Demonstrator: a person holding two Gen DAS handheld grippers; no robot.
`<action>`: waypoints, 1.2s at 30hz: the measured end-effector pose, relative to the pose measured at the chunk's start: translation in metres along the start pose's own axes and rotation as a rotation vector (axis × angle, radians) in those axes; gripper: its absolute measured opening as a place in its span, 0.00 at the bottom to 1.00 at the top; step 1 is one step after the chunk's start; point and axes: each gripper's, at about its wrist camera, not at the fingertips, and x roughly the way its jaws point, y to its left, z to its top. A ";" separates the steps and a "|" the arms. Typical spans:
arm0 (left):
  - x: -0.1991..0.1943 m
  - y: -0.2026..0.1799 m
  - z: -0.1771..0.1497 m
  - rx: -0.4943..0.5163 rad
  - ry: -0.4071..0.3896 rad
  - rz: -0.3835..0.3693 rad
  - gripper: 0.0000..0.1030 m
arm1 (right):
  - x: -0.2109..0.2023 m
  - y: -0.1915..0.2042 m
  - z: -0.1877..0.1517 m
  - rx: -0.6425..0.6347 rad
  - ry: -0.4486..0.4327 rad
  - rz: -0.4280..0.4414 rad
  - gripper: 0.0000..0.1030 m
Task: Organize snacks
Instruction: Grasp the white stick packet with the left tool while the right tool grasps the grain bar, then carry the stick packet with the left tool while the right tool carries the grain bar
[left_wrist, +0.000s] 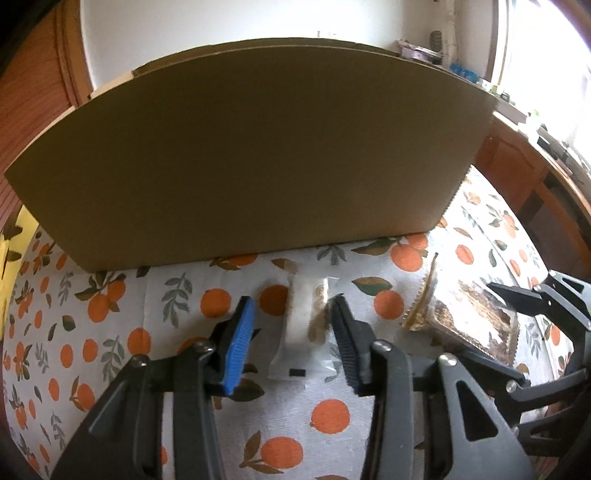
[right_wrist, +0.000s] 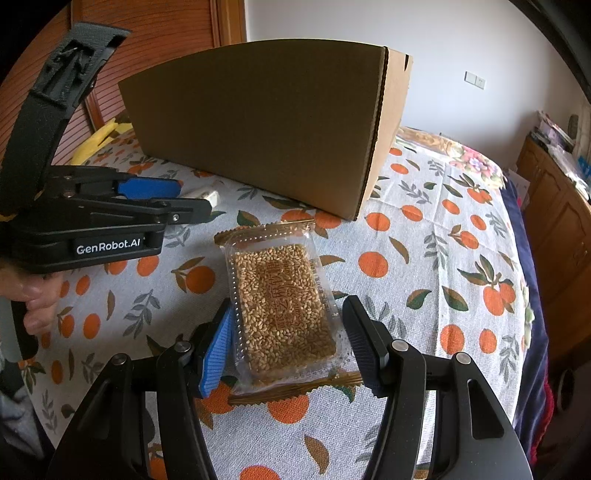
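Note:
A brown cardboard box (left_wrist: 251, 155) stands on the orange-print tablecloth; it also shows in the right wrist view (right_wrist: 258, 122). A white wrapped snack bar (left_wrist: 304, 325) lies between the fingers of my open left gripper (left_wrist: 293, 314), not gripped. In the right wrist view only its white end (right_wrist: 205, 194) shows past the left gripper (right_wrist: 166, 195). A clear packet of sesame brittle (right_wrist: 282, 306) lies flat between the fingers of my open right gripper (right_wrist: 288, 317). It also shows in the left wrist view (left_wrist: 469, 314), with the right gripper's fingers (left_wrist: 517, 295) beside it.
The table (right_wrist: 443, 240) drops off at the right toward a dark blue cloth and wooden cabinets (right_wrist: 554, 221). A yellow item (right_wrist: 99, 142) lies left of the box. A wooden slatted door (right_wrist: 147, 37) stands behind.

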 end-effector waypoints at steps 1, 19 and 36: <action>-0.001 0.000 -0.001 0.011 -0.002 -0.006 0.22 | 0.000 0.000 0.000 0.000 0.001 0.000 0.59; -0.052 0.005 -0.010 0.066 -0.086 -0.079 0.19 | 0.000 0.006 0.001 -0.016 -0.006 -0.024 0.50; -0.097 0.009 -0.005 0.080 -0.158 -0.094 0.19 | -0.015 0.006 -0.002 0.002 -0.062 -0.055 0.48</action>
